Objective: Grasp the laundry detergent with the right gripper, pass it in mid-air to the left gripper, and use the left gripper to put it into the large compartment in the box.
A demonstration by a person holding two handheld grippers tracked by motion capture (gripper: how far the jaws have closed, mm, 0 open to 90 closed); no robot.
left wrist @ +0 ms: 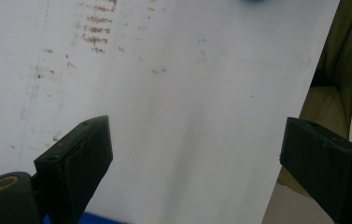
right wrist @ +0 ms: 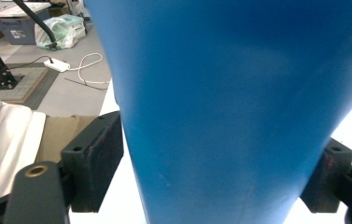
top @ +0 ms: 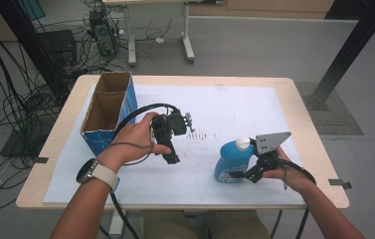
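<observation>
A blue bottle (top: pixel 230 162) with a white cap (top: pixel 243 143) stands upright on the white sheet (top: pixel 234 107) at the front right of the table. My right gripper (top: pixel 237 175) reaches it from the right, low on its body. In the right gripper view the blue bottle (right wrist: pixel 229 102) sits between both black jaws, and each pad touches a side of it. My left gripper (top: pixel 173 158) is held at mid table, left of the bottle, pointing down at the sheet. Its jaws (left wrist: pixel 197 154) stand wide apart over bare white sheet (left wrist: pixel 187 84) with nothing between them.
An open cardboard box (top: pixel 106 107) with blue sides stands at the table's left, close behind my left hand. Faint brown marks (top: pixel 200 135) dot the sheet's middle. The wooden table edge (top: pixel 319 149) runs near my right hand. Cables and stands crowd the floor beyond.
</observation>
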